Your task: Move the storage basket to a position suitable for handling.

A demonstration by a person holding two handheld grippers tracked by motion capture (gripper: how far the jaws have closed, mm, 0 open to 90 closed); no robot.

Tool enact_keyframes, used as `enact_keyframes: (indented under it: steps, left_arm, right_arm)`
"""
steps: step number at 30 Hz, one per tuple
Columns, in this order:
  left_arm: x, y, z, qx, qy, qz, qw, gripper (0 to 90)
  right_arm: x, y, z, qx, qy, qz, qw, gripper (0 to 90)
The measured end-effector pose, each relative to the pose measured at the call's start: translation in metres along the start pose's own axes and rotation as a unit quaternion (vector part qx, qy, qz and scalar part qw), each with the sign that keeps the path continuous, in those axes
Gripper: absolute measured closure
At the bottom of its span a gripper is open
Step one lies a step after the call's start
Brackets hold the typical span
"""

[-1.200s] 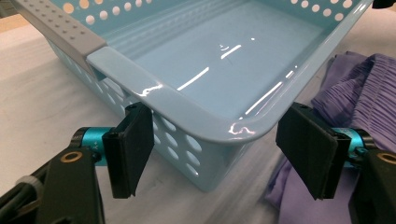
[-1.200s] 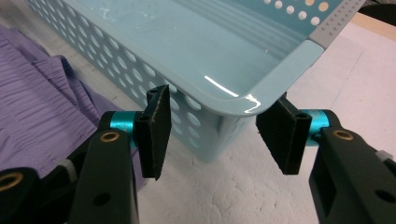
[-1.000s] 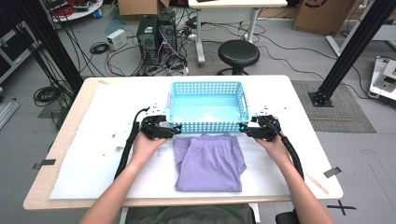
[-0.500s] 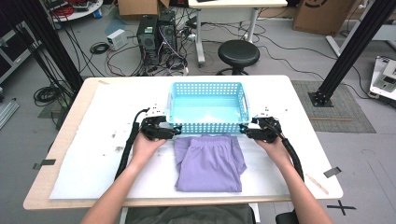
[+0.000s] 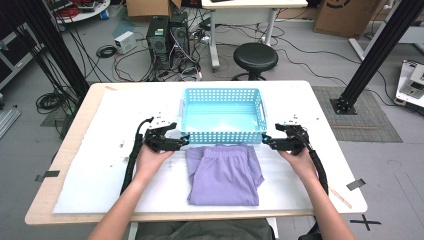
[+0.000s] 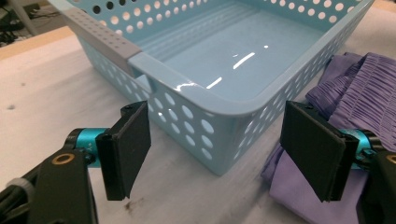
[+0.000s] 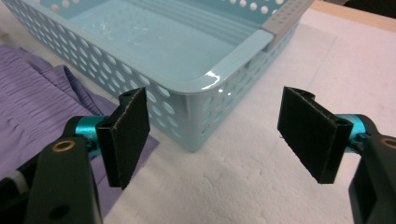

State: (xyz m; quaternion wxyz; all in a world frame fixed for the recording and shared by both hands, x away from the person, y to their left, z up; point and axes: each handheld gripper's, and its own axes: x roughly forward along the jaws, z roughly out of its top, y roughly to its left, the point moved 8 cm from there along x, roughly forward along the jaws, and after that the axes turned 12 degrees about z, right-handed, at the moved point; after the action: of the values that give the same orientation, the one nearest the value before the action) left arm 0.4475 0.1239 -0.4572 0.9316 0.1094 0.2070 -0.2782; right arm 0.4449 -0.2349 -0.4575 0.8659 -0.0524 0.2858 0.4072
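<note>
In your left gripper view, the basket (image 6: pixel 224 70) is cut off at the top and right edges, and the purple garment (image 6: pixel 355 93) runs out of frame at right, partly hidden behind the right-hand jaw. In your right gripper view, the garment (image 7: pixel 32 88) is cut at the left edge. From above, your forearms leave the bottom edge; small dark specks on the table (image 5: pixel 100 175) are too small to identify.

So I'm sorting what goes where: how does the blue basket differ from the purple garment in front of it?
The blue basket is rigid perforated plastic, standing open and empty; the purple garment is soft pleated cloth, folded flat. The basket lies farther from the person, the garment nearer. Both rest on the white table cover, between the two grippers.
</note>
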Motion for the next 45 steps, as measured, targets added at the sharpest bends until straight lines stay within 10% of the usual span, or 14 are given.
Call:
enact_keyframes:
  steps: [29, 38, 45]
  left_arm:
    - [-0.061, -0.007, -0.003, 0.016, -0.117, 0.035, 0.9924, 27.2]
    - [-0.065, -0.014, -0.009, -0.023, -0.106, 0.001, 0.9941, 21.9]
    - [-0.068, -0.019, -0.005, -0.002, -0.12, 0.015, 0.9927, 21.9]
  right_arm:
    - [-0.024, 0.049, -0.002, -0.058, -0.064, -0.056, 0.9947, 29.4]
    - [-0.032, 0.052, -0.008, -0.051, -0.078, -0.065, 0.9935, 29.9]
    - [-0.036, 0.049, -0.013, -0.049, -0.082, -0.071, 0.9929, 29.9]
